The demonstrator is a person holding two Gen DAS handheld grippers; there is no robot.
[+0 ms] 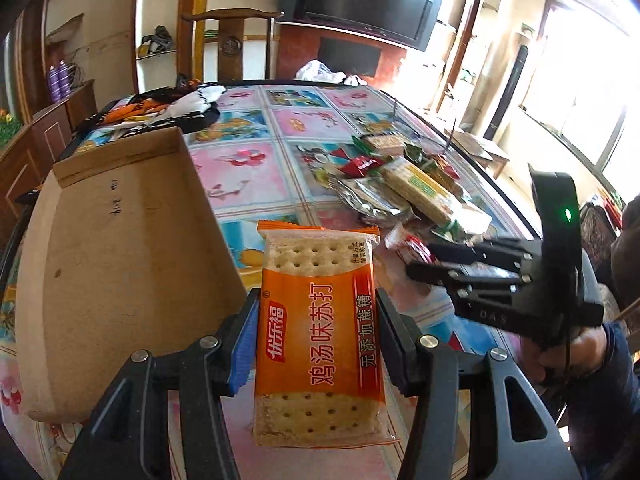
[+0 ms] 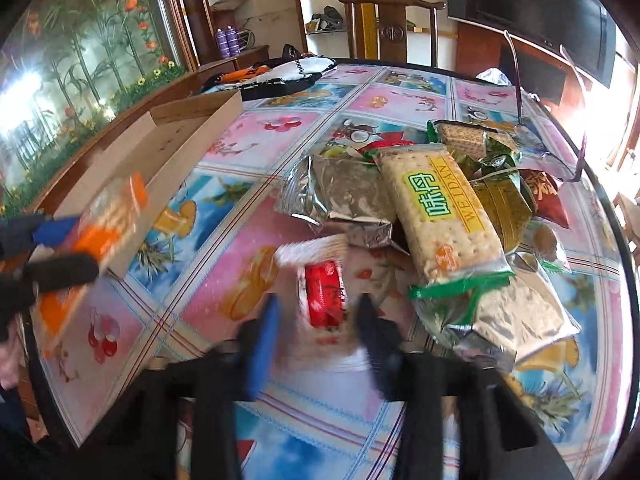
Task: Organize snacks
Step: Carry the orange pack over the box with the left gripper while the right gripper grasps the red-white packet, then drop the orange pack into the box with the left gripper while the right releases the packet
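Left tongs [image 1: 316, 336]: clamped on an orange soda-cracker packet [image 1: 320, 332], blue pad at one long edge, black pad at the other; packet upright, lifted clear of the counter, just beside the cardboard box.
Right tongs [image 2: 316, 320]: narrowed about a small red-and-white snack packet [image 2: 325, 296] lying on the counter; view blurred, contact of pads with wrapper not discernible; grip or no grip, cannot tell.
Right tongs, seen from the left wrist [image 1: 424, 260]: black fingers close together, tips low at the near edge of the snack heap.
Cardboard box [image 2: 160, 160]: shallow, open-topped, brown, on the counter to the left of the heap; orange packet blurred in front of its near corner.
Snack heap [image 1: 404, 184]: loose pile on the right part of the counter, well apart from the box.
Weidan cracker packet [image 2: 444, 208]: long, yellow and green label, lying across the top of the heap.
Silver foil packets [image 2: 340, 192]: beneath and beside the Weidan packet.
Green leaf-wrapped bundles [image 2: 500, 184]: behind the Weidan packet.
Counter [image 2: 280, 128]: covered by a glossy cloth of pink and blue fruit panels.
Wooden chair [image 1: 234, 36]: at the far edge of the counter.
Television [image 1: 368, 0]: dark screen, on the wall beyond.
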